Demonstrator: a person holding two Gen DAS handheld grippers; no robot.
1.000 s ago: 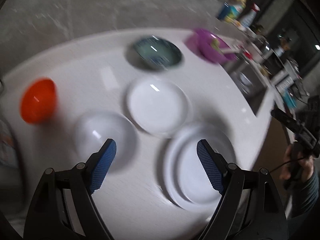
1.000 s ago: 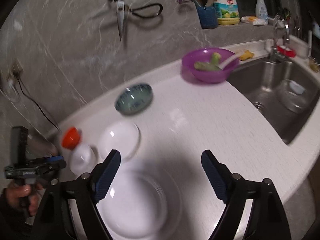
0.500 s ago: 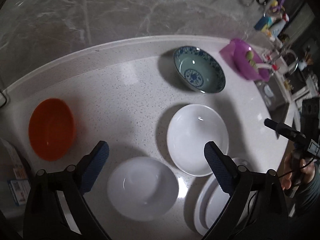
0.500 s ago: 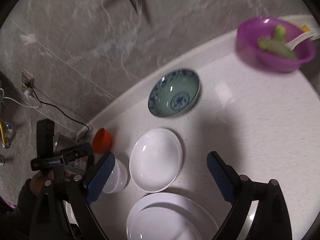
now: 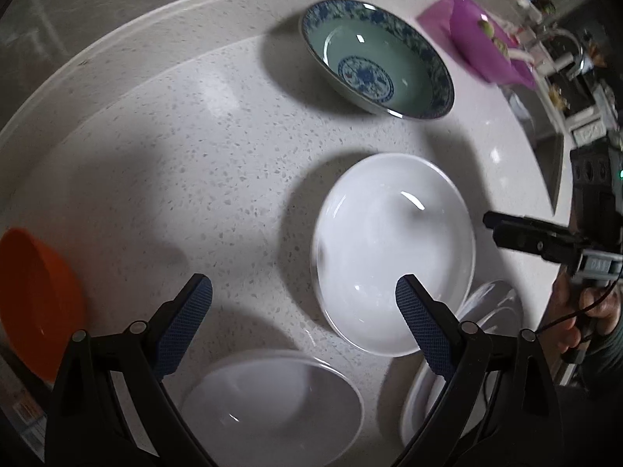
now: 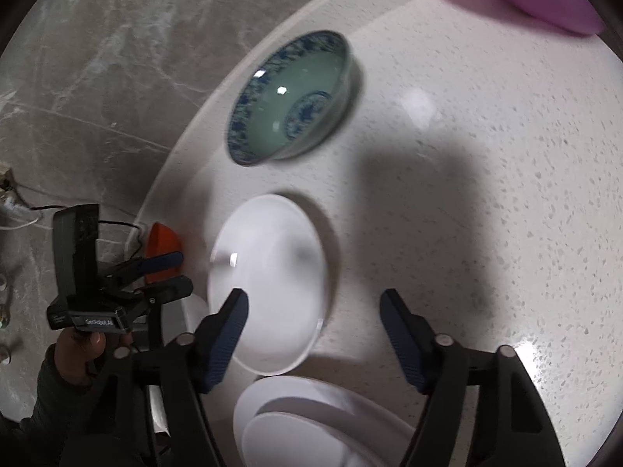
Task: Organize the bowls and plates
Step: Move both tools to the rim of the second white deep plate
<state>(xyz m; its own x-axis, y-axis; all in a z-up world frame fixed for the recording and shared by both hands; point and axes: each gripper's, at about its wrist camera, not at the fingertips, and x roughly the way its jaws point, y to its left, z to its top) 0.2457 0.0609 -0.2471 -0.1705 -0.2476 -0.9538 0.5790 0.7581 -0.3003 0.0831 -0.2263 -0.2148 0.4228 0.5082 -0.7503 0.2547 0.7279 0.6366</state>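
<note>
White speckled bench [image 5: 202,148], grey marble wall [image 6: 97,58]. Left hand-held gripper [image 5: 303,307] wide open, empty. Right hand-held gripper [image 6: 313,321] open, empty, jaws just closing. White bowl [image 5: 393,253] centre, blue bowl [image 5: 377,58] at 12, plates [image 6: 323,424] at 6.

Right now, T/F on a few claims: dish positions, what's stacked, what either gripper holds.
1. The blue-patterned bowl sits empty on the countertop. True.
2. The left gripper clamps the orange bowl. False: its jaws are open and empty; the bowl sits off to its left.
3. The right gripper holds nothing. True: its jaws have just been closing, with nothing between them.
4. The shallow white dish is stacked on the white plates. False: it sits alone beside them.
5. The purple bowl is empty. False: greenish food is inside.
</note>
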